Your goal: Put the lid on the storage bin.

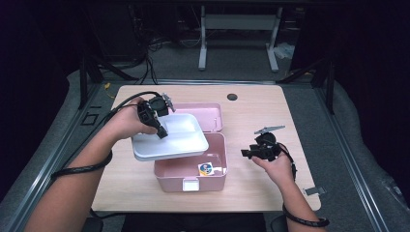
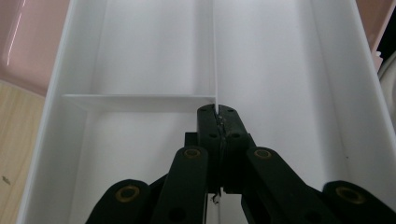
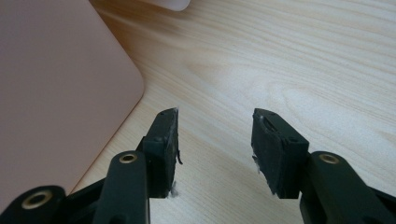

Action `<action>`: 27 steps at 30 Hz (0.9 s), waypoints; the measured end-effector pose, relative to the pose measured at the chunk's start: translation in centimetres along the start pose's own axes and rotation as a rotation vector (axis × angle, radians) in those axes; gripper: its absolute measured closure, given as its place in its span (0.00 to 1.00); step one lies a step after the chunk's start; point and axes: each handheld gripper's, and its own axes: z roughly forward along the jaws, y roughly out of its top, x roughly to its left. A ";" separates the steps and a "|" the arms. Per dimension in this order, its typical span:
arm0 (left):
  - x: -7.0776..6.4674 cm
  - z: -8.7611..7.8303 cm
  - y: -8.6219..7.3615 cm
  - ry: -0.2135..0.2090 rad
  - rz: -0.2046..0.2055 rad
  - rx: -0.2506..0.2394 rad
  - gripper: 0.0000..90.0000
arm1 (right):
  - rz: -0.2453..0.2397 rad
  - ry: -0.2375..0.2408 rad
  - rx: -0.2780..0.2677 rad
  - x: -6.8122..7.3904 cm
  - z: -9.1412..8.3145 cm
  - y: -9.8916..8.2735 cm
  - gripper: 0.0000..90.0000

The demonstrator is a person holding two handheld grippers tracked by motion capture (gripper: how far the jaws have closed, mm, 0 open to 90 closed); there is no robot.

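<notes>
The left tool (image 1: 159, 126) is clamped on the thin inner divider wall of a white divided tray (image 1: 181, 142), its jaws pressed together on that wall in the left gripper view, where the tray (image 2: 140, 56) shows one cross partition meeting the long divider right at the jaw tips. In the high view the tray sits left of centre, held tilted above a pink lunch box (image 1: 212, 180) and overlapping the box's upper left rim. The box stands open in the lower middle of the worktop (image 1: 261, 111), with its pink lid (image 1: 212, 113) lying behind it and a small colourful item (image 1: 205, 168) inside. The right tool (image 1: 245, 153), right of the box, has its jaws apart with nothing between them, above bare wood beside the pink box wall (image 3: 60, 93).
</notes>
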 end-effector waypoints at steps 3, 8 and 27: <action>-0.5 0.1 0.7 -0.003 0.023 -0.004 0.99 | -0.001 0.004 0.000 0.0 0.1 0.0 0.57; -1.5 0.4 2.0 -0.012 0.089 -0.015 0.99 | 0.005 0.003 -0.001 0.0 0.0 0.0 0.57; -4.0 3.8 4.4 -0.043 0.292 0.016 0.99 | 0.010 0.013 -0.005 -0.2 0.0 -0.1 0.57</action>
